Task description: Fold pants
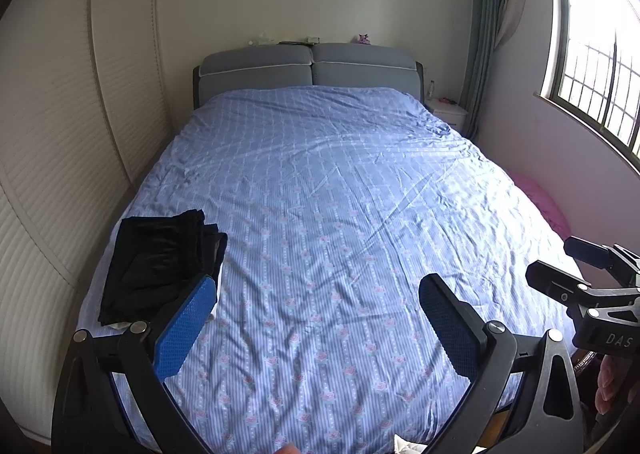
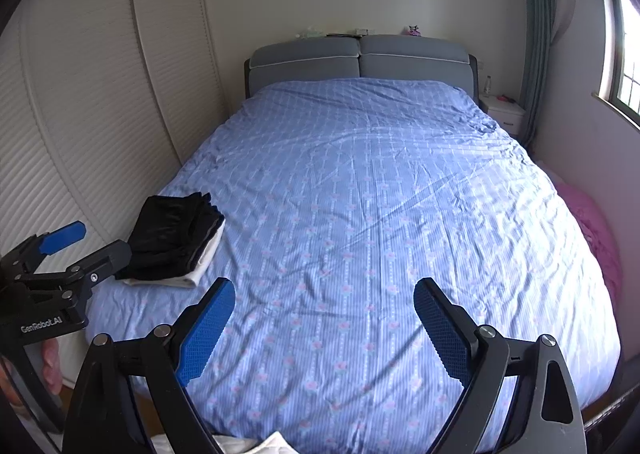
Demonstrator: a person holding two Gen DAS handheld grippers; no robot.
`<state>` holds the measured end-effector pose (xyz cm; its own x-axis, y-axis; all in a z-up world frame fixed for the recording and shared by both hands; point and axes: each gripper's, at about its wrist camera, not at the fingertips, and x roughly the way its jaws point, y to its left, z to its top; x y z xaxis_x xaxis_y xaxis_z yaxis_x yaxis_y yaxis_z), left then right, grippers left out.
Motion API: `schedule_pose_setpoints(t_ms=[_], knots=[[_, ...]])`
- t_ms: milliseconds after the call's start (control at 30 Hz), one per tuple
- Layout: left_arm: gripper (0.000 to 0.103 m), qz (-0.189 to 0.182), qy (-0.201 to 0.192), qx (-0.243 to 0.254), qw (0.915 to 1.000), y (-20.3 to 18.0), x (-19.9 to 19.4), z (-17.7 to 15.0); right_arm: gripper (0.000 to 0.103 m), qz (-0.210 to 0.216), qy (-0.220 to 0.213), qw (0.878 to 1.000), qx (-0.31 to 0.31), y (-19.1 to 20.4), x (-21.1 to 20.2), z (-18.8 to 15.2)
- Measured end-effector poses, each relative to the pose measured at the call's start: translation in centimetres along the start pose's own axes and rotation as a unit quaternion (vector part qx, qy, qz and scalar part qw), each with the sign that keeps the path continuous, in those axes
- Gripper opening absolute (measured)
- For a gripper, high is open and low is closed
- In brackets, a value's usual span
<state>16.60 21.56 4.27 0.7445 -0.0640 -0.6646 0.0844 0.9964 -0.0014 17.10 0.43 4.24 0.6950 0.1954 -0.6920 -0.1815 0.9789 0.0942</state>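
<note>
Lying folded at the bed's near-left corner, the black pants [image 1: 158,260] sit on the blue sheet [image 1: 340,214], stacked on a white garment [image 2: 200,268] whose edge shows along the pile's right and front. Left gripper [image 1: 316,326]: jaws spread wide, nothing between them. Its left pad [image 1: 186,328] overlaps the pile's near right corner in view; cannot tell whether it touches. Right gripper [image 2: 324,328]: also spread wide, holding nothing, above bare sheet, with the pants well off to its left.

Left wrist view only: the barred window [image 1: 592,66] at far right, broad and bright, and the right gripper seen from the side at the right edge. A fingertip [image 1: 286,449] pokes in at the bottom edge.

Right wrist view only: the white garment shown plainly beneath the pants; the left gripper from the side at the left edge, a hand [image 2: 50,364] on its grip; white cloth [image 2: 256,444] at the bottom edge.

Both views, left to right: louvred wardrobe doors [image 1: 48,158], grey headboard [image 1: 308,68] with small items on its ledge, white nightstand [image 2: 504,114], green curtain [image 1: 486,14], pink bedding [image 2: 596,238] beside the bed.

Writing: "GenRobot.AI" in white on the left gripper's body, right wrist view. "DAS" on the right gripper's body, left wrist view; the rest is cut off.
</note>
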Motion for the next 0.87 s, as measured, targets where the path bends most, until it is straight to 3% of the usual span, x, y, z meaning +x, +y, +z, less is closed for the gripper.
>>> schedule_pose_setpoints(t_ms=[867], knots=[[0.103, 0.002, -0.003, 0.014, 0.9999, -1.6, -1.0, -0.3, 0.092, -0.012, -0.007, 1.000, 0.014, -0.2, -1.2, -0.5]])
